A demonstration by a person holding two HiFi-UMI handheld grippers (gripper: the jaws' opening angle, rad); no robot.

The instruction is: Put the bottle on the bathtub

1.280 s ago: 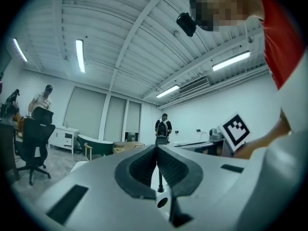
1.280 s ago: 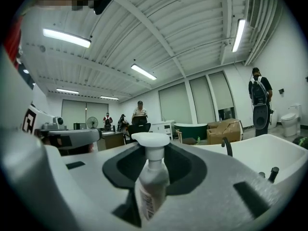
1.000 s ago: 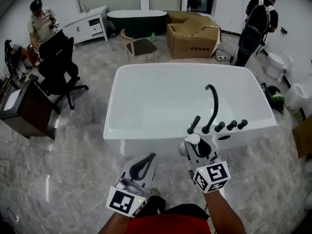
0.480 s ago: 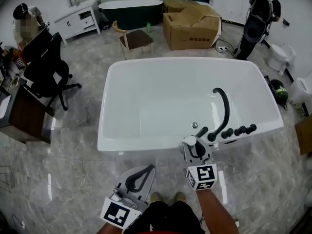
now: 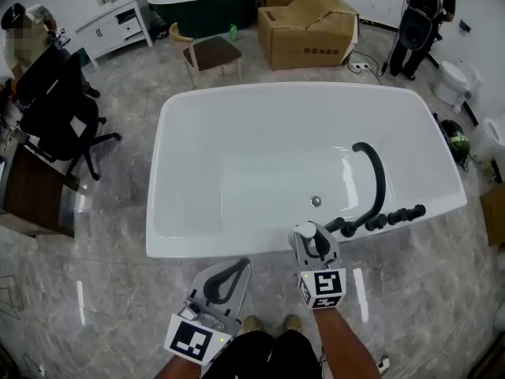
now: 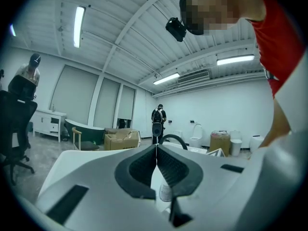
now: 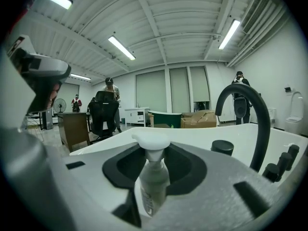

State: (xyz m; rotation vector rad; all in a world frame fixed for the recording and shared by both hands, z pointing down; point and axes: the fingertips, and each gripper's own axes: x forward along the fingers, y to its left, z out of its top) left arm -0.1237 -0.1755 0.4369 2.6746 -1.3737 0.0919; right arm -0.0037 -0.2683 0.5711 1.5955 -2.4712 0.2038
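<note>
bathtub (image 5: 237, 164): glossy white, smooth. faucet (image 5: 377, 181): matt black. floor (image 5: 102, 267): polished grey marble-look tile. bottle (image 7: 153, 182): translucent plastic, white pump cap.

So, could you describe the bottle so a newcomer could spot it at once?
Start at the big white bathtub, then its near rim by the black faucet. The bottle sits in the right gripper; its white pump top sets it apart from the black knobs.

Marble floor (image 5: 118, 283), cardboard box (image 5: 304, 26), chair (image 5: 213, 54)
</note>
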